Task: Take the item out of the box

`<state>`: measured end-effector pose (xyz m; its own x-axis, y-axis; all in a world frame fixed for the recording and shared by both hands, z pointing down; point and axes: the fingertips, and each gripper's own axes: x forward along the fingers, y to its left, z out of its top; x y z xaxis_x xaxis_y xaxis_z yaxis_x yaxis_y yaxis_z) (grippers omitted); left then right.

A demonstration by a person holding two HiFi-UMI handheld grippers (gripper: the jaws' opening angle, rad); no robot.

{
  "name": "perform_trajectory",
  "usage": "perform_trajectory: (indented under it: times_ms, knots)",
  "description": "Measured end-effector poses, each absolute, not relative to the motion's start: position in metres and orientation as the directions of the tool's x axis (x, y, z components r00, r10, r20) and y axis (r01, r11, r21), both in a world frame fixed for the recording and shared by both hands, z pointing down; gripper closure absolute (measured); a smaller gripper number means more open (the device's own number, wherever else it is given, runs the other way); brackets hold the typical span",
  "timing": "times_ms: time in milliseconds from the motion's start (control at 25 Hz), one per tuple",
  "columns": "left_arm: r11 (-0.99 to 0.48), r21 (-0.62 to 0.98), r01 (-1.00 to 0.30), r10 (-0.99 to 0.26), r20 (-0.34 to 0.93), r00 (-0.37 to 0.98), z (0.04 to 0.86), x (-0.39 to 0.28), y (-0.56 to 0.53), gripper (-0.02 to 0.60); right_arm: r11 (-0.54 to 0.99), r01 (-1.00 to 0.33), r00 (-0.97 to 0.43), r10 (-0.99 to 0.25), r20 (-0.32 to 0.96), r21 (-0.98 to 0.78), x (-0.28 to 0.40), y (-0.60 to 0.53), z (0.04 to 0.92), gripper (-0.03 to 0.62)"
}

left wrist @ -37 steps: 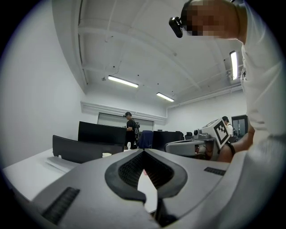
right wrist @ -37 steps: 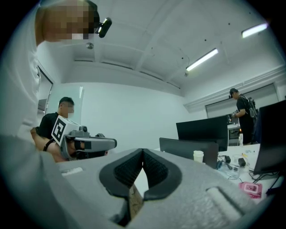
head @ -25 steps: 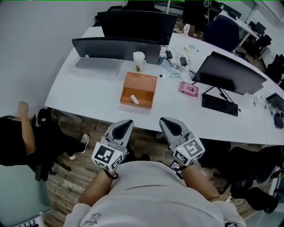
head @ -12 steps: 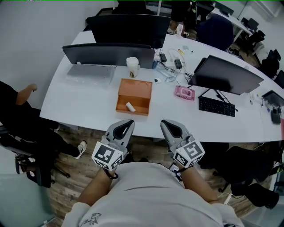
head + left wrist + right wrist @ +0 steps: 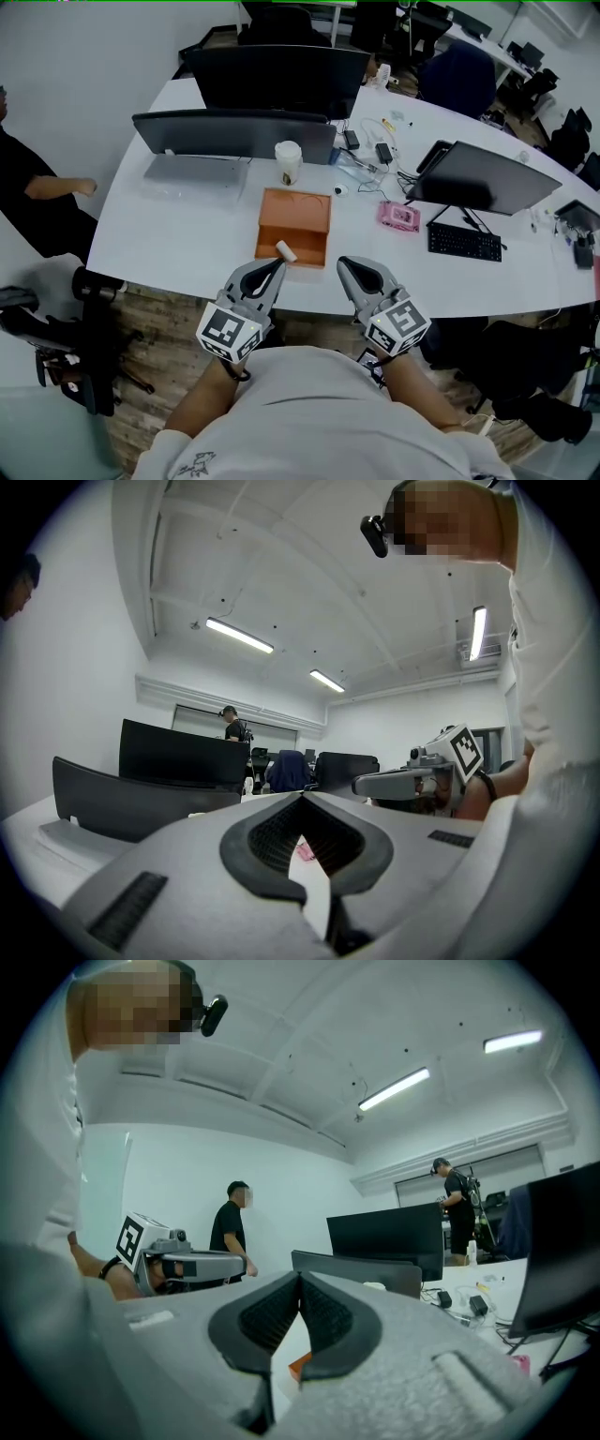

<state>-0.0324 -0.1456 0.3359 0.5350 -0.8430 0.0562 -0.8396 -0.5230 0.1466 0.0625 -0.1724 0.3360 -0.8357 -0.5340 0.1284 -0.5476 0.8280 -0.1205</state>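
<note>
An open orange box (image 5: 295, 214) lies on the white table (image 5: 197, 239), near its front edge. A small white cylinder-shaped item (image 5: 285, 250) rests inside at the near end. In the head view my left gripper (image 5: 274, 264) hovers at the table's edge just short of the box, jaws together and empty. My right gripper (image 5: 346, 263) is level with it, a little to the right of the box, also shut and empty. In the right gripper view a corner of the orange box (image 5: 298, 1365) peeks through below the closed jaw tips (image 5: 300, 1275). The left gripper view shows shut jaw tips (image 5: 302, 796).
Behind the box stand a paper cup (image 5: 288, 161), a laptop (image 5: 199, 150) and dark monitors (image 5: 281, 70). A pink item (image 5: 398, 216), cables and a keyboard (image 5: 465, 242) lie to the right. A person (image 5: 42, 202) and an office chair (image 5: 89, 337) are at the left.
Both grippers have moved forward to the table's edge, closer to the orange box. The person at the left has shifted further left and up in the view.
</note>
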Motion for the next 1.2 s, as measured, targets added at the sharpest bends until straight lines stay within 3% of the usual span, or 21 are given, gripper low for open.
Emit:
perform_trajectory:
  times_ms: [880,1200]
  knots:
    - [-0.603,0.132,-0.787,-0.784,0.082,0.615,0.329,-0.159,-0.233,0.584,0.786,-0.605,-0.795,-0.587,0.156,-0.124,-0.075,-0.266,0.333,0.589]
    - [-0.606,0.166,-0.778,-0.768,0.132,0.627,0.360,-0.198,-0.263,0.584,0.764,-0.627,-0.773,-0.584,0.248,-0.152,-0.107,-0.296,0.375,0.535]
